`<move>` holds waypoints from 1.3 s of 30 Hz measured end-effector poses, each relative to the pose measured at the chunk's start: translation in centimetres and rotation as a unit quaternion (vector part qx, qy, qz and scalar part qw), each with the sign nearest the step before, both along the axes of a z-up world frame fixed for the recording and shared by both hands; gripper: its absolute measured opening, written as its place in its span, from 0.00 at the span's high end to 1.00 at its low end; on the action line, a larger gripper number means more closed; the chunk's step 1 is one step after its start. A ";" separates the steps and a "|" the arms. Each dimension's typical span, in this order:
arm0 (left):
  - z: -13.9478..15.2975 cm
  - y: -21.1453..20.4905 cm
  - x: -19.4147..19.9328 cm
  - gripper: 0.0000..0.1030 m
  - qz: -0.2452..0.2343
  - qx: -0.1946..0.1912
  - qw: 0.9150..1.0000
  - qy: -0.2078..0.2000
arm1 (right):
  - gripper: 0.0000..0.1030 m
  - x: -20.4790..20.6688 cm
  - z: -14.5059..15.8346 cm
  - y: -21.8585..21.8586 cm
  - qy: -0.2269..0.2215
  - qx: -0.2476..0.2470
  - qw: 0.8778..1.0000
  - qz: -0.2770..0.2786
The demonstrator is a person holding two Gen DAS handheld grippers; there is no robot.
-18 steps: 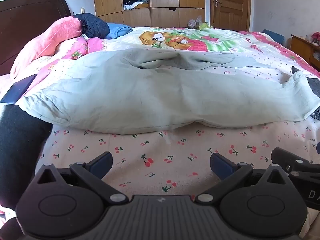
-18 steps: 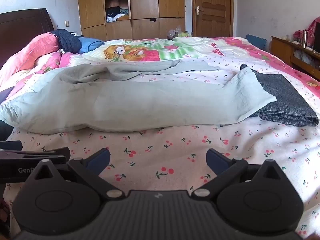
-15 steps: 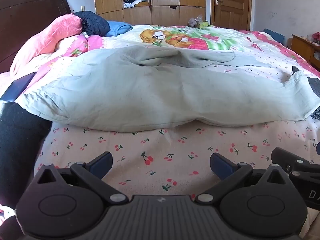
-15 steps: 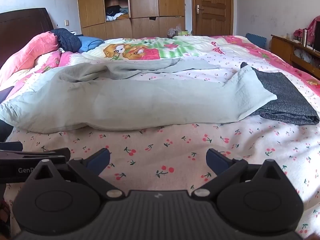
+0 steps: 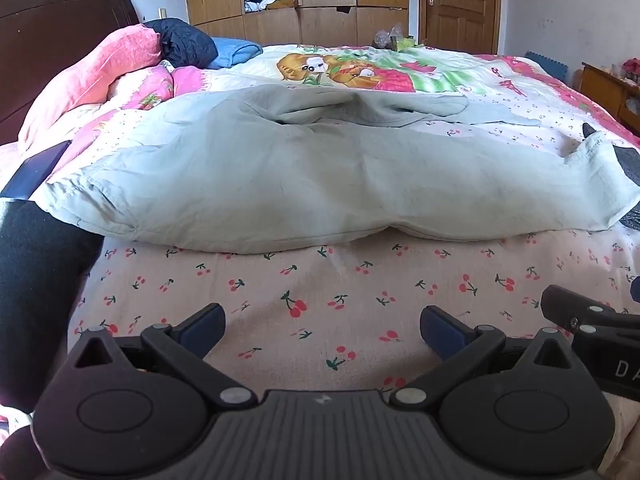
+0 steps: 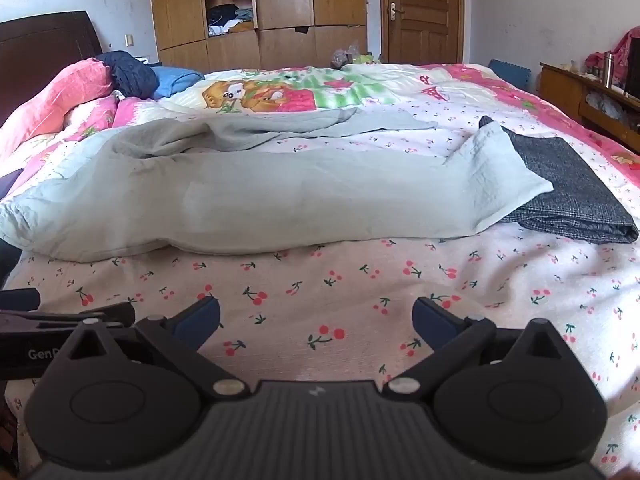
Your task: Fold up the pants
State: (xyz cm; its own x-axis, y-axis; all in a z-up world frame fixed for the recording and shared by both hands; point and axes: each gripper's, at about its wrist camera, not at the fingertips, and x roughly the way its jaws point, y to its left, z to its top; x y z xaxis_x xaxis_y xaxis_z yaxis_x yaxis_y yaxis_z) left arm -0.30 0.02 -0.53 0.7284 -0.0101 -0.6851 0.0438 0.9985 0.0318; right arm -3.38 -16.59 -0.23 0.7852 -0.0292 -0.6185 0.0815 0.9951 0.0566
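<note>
The pants (image 5: 320, 184), pale green, lay spread crosswise on the bed (image 5: 360, 292), on its cherry-print sheet; one leg ran along the near side, the other was bunched and trailed off behind it (image 6: 280, 128). The left tool (image 5: 322, 326) sat low over the sheet, near the bed's front edge, jaws wide apart and holding nothing; the pants' near hem lay ahead of it, apart from both blue fingertips (image 5: 204, 326). The right tool (image 6: 316, 320) was likewise wide open and empty, over bare sheet just beside the left tool; the pants (image 6: 280, 200) lay ahead of it, not touching. In the right wrist view the leg cuff (image 6: 500, 168) at the right end overlapped a folded dark grey garment (image 6: 568, 196). A pink quilt (image 5: 100, 76) was heaped at the headboard end, with a dark blue bundle (image 5: 186, 42) on it.
</note>
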 end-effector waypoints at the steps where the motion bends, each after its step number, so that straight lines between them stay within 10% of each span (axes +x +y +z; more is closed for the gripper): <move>1: 0.0 0.0 -0.1 0.00 -0.002 0.001 1.000 0.000 | 0.01 0.0 0.1 0.1 0.000 0.000 1.000 -0.001; 39: 0.1 0.1 -0.4 0.00 -0.008 0.004 1.000 -0.013 | 0.01 0.1 -0.2 0.1 0.004 0.006 1.000 0.001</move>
